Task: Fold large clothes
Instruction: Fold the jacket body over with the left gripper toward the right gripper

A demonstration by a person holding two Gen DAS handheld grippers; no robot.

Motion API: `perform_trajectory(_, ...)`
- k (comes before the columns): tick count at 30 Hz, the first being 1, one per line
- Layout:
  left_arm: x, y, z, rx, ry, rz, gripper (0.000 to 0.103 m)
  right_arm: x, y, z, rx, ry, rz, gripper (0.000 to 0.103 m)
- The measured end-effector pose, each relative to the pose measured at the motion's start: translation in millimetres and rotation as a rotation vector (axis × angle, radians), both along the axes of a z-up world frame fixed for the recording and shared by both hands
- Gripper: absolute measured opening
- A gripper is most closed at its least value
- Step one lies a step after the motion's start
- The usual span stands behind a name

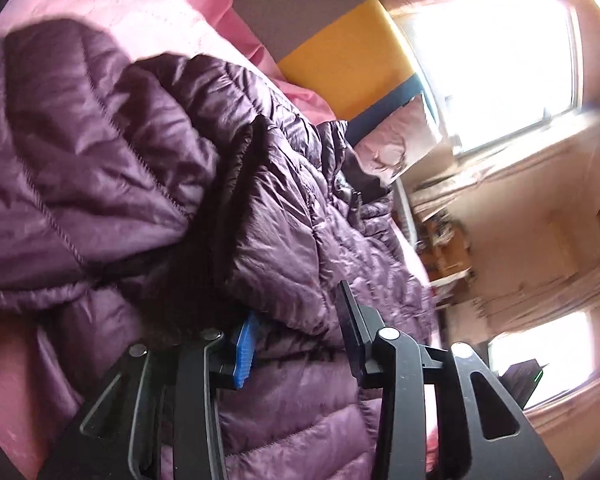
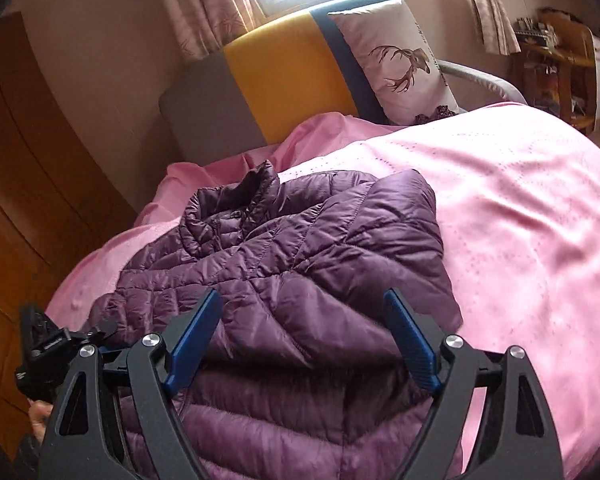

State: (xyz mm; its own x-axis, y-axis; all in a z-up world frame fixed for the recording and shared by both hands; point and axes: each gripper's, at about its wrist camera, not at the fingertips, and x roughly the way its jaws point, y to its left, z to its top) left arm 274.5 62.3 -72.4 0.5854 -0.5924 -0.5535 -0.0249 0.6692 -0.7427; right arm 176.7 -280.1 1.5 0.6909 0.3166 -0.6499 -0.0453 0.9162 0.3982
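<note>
A purple quilted down jacket [image 2: 300, 240] lies crumpled on the pink bedsheet [image 2: 520, 220], collar toward the headboard, one side folded over the body. In the left wrist view the jacket [image 1: 140, 140] fills the frame, rolled sideways. My left gripper [image 1: 296, 304] hovers just over it, jaws a small way apart; the pads press on nothing. My right gripper [image 2: 304, 312] stands wide open above the jacket's lower part, with fabric below the gap and not pinched. A black gripper part [image 2: 40, 352] and a hand [image 2: 36, 412] show at the lower left of the right wrist view.
A grey, yellow and blue headboard [image 2: 284, 68] stands behind the bed with a deer-print pillow [image 2: 400, 60] against it. A wooden wardrobe [image 2: 20, 160] runs along the left side. A cluttered wooden shelf [image 2: 556, 60] is at the far right, under curtained windows [image 1: 492, 60].
</note>
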Motion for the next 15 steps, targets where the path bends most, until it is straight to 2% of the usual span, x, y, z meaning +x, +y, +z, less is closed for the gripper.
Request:
perform_trajectory(1, 3, -4, 2, 0.039, -0.001, -0.005, 0.02, 4, 7, -6, -0.049, 0.015, -0.009, 0.082)
perform_trajectory(2, 4, -7, 3, 0.066, 0.0, -0.01, 0.015, 15, 11, -13, -0.111, 0.039, -0.029, 0.082)
perform_trajectory(5, 5, -16, -2, 0.143, 0.014, -0.034, 0.013, 46, 15, -53, -0.223, 0.151, -0.105, 0.078)
perform_trajectory(7, 1, -23, -10, 0.206, 0.013, -0.056, 0.013, 53, 11, -71, -0.25, 0.205, -0.147, 0.079)
perform_trajectory(11, -1, -24, -8, 0.25, 0.019, -0.05, 0.013, 54, 15, -78, -0.275, 0.195, -0.154, 0.081)
perform_trajectory(12, -5, -24, -1, 0.277, 0.011, -0.03, 0.014, 53, 16, -80, -0.282, 0.195, -0.152, 0.083)
perform_trajectory(13, -6, -27, 4, 0.297, -0.003, -0.017, 0.021, 53, 16, -81, -0.279, 0.194, -0.149, 0.083)
perform_trajectory(14, -11, -28, 12, 0.317, -0.028, 0.001, 0.033, 53, 17, -82, -0.274, 0.194, -0.146, 0.084)
perform_trajectory(15, -18, -27, 22, 0.332, -0.069, 0.029, 0.039, 52, 16, -82, -0.271, 0.194, -0.146, 0.084)
